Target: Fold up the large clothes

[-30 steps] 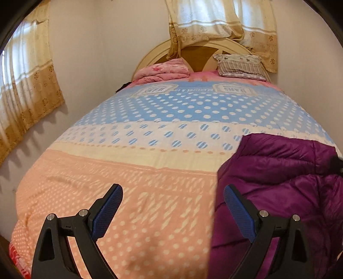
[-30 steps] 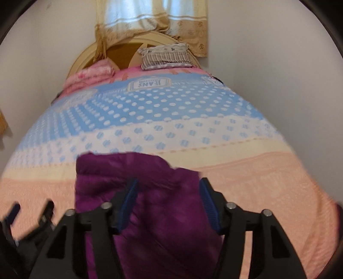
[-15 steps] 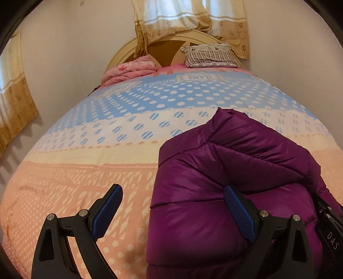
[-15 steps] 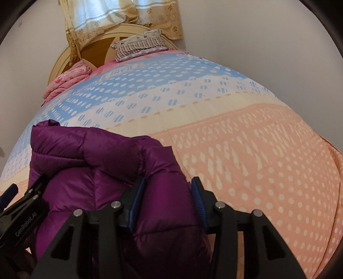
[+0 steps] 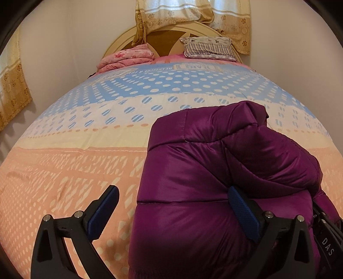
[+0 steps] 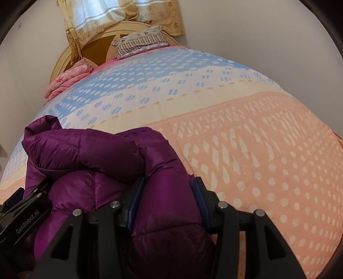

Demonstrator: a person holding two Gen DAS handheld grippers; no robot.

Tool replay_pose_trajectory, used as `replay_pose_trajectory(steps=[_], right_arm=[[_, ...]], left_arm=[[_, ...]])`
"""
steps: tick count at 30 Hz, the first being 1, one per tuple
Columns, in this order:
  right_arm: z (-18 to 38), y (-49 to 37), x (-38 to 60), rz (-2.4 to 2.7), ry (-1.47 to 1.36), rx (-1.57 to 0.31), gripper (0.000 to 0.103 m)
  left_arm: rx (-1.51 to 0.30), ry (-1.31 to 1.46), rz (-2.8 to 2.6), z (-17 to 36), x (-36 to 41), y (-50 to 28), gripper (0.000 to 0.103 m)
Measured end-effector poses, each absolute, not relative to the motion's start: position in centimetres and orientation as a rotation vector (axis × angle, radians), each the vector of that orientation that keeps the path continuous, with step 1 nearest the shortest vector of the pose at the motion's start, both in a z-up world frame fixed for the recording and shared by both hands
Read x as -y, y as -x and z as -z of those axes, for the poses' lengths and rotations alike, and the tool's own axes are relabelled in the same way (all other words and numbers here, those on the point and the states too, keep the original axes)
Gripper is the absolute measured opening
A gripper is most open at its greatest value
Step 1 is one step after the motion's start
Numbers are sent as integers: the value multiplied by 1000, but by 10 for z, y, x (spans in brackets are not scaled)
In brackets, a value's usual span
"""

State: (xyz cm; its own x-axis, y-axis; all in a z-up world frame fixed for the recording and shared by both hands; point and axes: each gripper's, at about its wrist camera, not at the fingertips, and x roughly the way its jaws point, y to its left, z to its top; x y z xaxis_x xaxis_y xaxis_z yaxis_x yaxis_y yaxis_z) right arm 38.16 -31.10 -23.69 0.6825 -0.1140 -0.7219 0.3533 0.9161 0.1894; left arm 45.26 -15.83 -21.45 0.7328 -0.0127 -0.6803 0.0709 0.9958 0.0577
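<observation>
left wrist view: the left gripper [image 5: 171, 203] is close to the camera, low in the picture. its jaws stand very wide and have just been opening a bit more. the left blue pad [image 5: 105, 211] hangs over the bedspread [image 5: 75, 171] and touches nothing. the right pad sits against the puffy purple jacket [image 5: 203, 171], maybe just touching it, but the view is too bent to be sure. the jacket edge lies between the jaws and nothing squeezes it.

the jacket is bunched in a heap on the peach part of the bedspread, on the near side of the bed.

in the right wrist view, the right gripper [image 6: 167, 197] has its jaws about half way shut, with a fat fold of the jacket [image 6: 96, 154] pinched between the two blue pads. the left gripper's black body shows at the left edge, beside the jacket.

farther back the bedspread turns cream, then blue with dots. at the far end lie a folded pink blanket [image 5: 126, 60] and a striped pillow [image 5: 208, 47], by the round headboard [image 5: 163, 37]. gold curtains [image 5: 193, 15] hang above.
</observation>
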Motion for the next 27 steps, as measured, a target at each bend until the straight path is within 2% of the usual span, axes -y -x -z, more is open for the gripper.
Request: replay_pose_trajectory(steps=[27], right_arm=[[244,-386,302,308,-241,-827,53]], left_arm=[[-793,-124,52,227,163,-458,102]])
